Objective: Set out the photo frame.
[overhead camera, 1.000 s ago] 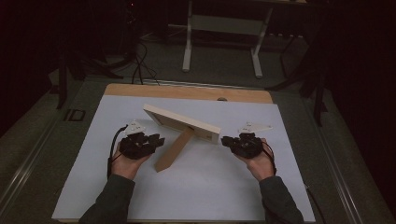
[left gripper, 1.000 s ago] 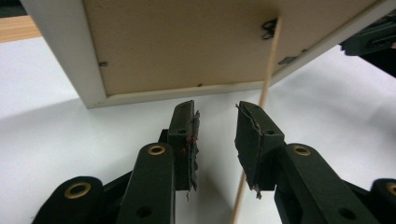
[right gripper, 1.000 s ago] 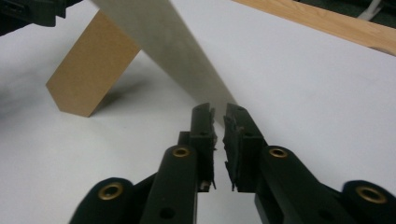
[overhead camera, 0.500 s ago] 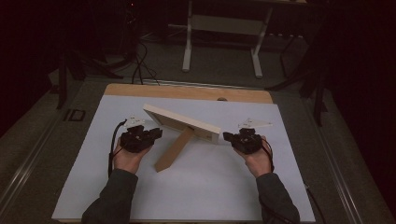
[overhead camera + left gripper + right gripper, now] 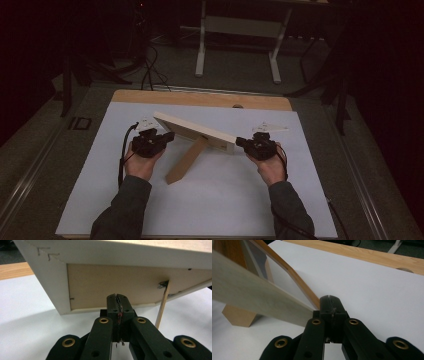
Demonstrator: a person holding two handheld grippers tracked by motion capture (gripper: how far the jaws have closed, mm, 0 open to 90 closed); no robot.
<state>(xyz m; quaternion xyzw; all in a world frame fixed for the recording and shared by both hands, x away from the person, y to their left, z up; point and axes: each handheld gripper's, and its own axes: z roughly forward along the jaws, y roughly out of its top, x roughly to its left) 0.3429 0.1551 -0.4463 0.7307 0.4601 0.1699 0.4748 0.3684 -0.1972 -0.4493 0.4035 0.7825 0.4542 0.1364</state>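
With the frame (image 5: 195, 131) propped on its stand at mid-table, the left gripper (image 5: 117, 298) and right gripper (image 5: 331, 300) were held shut and empty beside its ends, so reopening was judged necessary before any grasp.

Dim high view with black surroundings, brighter white worktop (image 5: 300, 200), soft shadows beneath the frame (image 5: 195, 132), blurred close foreground in tool views

My left gripper (image 5: 167, 137) is sitting at one end of the picture frame (image 5: 195, 132). My right gripper (image 5: 241, 143) is touching the other end.
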